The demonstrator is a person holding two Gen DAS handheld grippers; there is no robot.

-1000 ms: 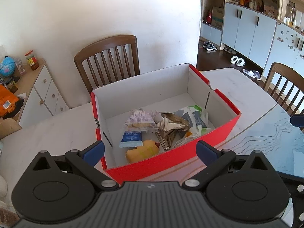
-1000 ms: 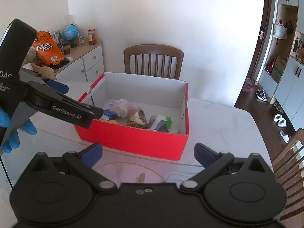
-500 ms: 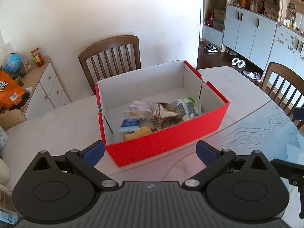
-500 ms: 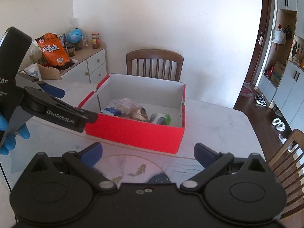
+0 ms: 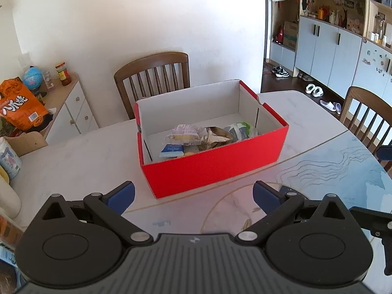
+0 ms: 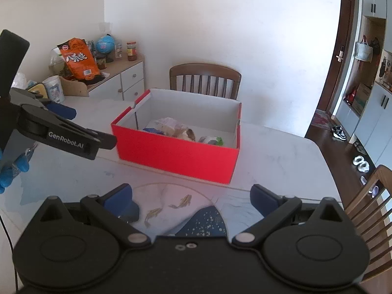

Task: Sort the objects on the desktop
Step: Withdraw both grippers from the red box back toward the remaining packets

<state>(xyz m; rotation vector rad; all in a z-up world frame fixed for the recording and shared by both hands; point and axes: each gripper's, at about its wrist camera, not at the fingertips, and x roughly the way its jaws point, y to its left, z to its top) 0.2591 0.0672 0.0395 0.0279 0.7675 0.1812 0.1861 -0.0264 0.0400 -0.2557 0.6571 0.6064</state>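
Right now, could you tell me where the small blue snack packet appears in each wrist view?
Left wrist: the blue snack packet lies at the box's near-left inside corner, just behind the red front wall.
Right wrist: only its edge peeks over the red wall, at the contents' left end.
Shared landmark: the red box before the wooden chair.

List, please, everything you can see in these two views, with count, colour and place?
box: 1, red outside, white inside, open, on the table
snack packets: several, mixed colours, inside the box
table: 1, white marble with blue patterned mat
chairs: 2, brown wood, behind and right of the table
sideboard: 1, white, left, holding an orange bag, globe and jar
left tongs: 1, black with blue pads, open, empty
right tongs: 1, same, open, empty
gloved hand: 1, blue, holding left tongs
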